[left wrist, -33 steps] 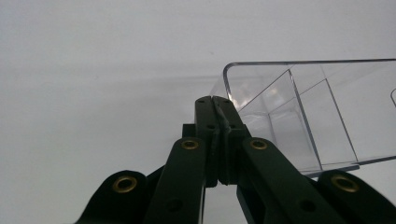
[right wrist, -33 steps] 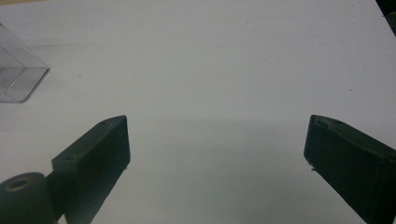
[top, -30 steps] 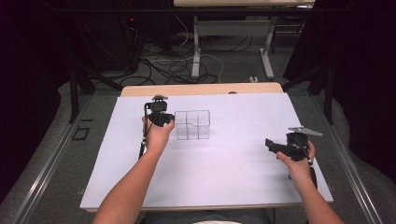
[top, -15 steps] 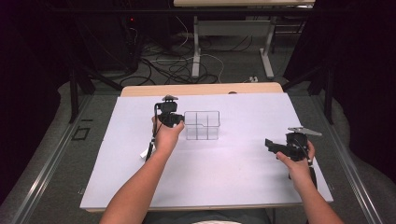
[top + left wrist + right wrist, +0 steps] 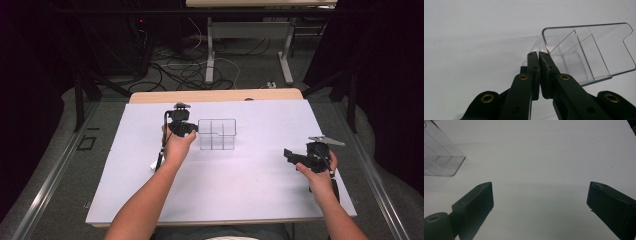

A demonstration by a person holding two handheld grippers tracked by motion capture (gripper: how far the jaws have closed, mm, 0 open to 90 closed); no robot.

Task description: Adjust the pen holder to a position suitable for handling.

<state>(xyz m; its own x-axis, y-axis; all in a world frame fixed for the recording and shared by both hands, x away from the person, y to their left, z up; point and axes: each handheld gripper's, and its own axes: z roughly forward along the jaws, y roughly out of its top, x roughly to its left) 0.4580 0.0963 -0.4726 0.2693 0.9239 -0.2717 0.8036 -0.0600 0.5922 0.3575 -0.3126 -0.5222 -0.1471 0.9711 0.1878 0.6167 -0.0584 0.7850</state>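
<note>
A clear plastic box (image 5: 217, 134) with inner dividers stands on the white table sheet (image 5: 235, 195), back of centre. My left gripper (image 5: 194, 130) is at the box's left side. In the left gripper view the jaws (image 5: 539, 54) are pressed together on the near wall of the clear box (image 5: 589, 50), just below its rim corner. My right gripper (image 5: 288, 155) is held low over the sheet at the right, well apart from the box, pointing left. In the right gripper view it (image 5: 540, 195) stands wide open with bare sheet between the jaws, and the clear box (image 5: 441, 157) lies far left.
The sheet covers a wooden table whose back edge (image 5: 215, 95) shows. Beyond it are floor cables (image 5: 190, 70) and white desk legs (image 5: 210, 50). Dark frame bars (image 5: 80, 95) flank the table.
My left hand and gripper moved right, and the clear box shifted right with them. The right gripper stayed where it was, open.
</note>
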